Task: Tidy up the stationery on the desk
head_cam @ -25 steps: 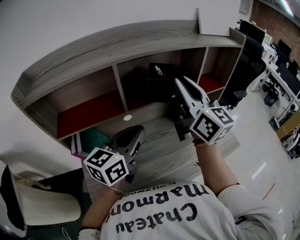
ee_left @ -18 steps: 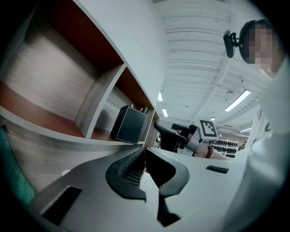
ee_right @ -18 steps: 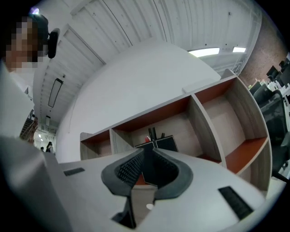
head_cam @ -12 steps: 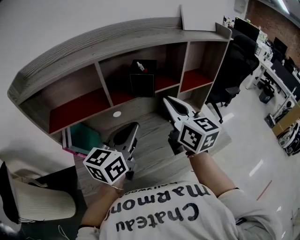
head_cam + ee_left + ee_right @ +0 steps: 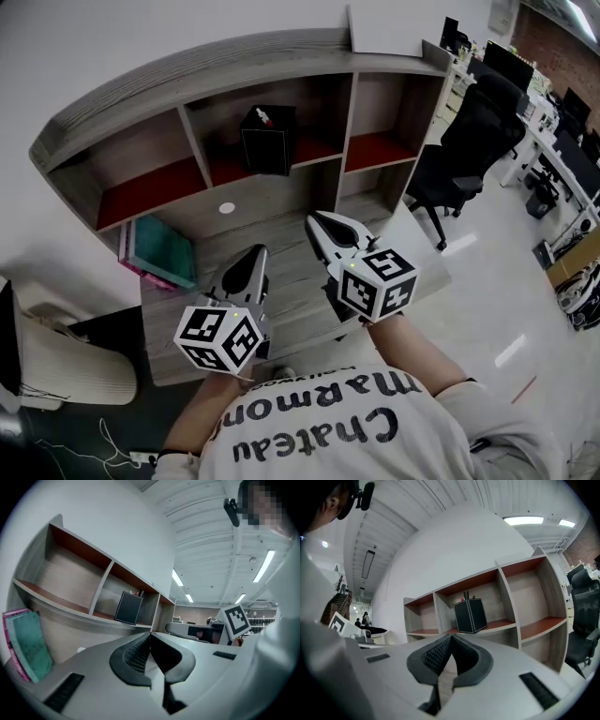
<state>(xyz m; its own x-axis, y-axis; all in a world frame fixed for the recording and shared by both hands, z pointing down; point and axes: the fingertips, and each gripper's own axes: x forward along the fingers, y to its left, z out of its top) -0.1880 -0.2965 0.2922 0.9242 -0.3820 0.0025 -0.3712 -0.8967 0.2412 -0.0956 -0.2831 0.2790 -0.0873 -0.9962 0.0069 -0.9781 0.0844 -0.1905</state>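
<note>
Left claw [image 5: 253, 253] is clenched, pads together, nothing btwn them. It is held level over the grey wood-grain bench [image 5: 289, 291] and aimed toward the grey wooden shelf unit [image 5: 202, 80]. Right claw [image 5: 321, 223] is likewise clenched w/ nothing gripped, and is held just beside the left one.

The black square pen box [image 5: 267, 141] is stood upright in the mid compartment of the shelf unit, on the red board, w/ pens poking out the top. Teal and pink books [image 5: 157, 253] are leaned on edge at the bench's left end, below the left compartment. A small white disc [image 5: 226, 208] is seen on the bench near the back. Both claws are kept well apart from box & books.
</note>
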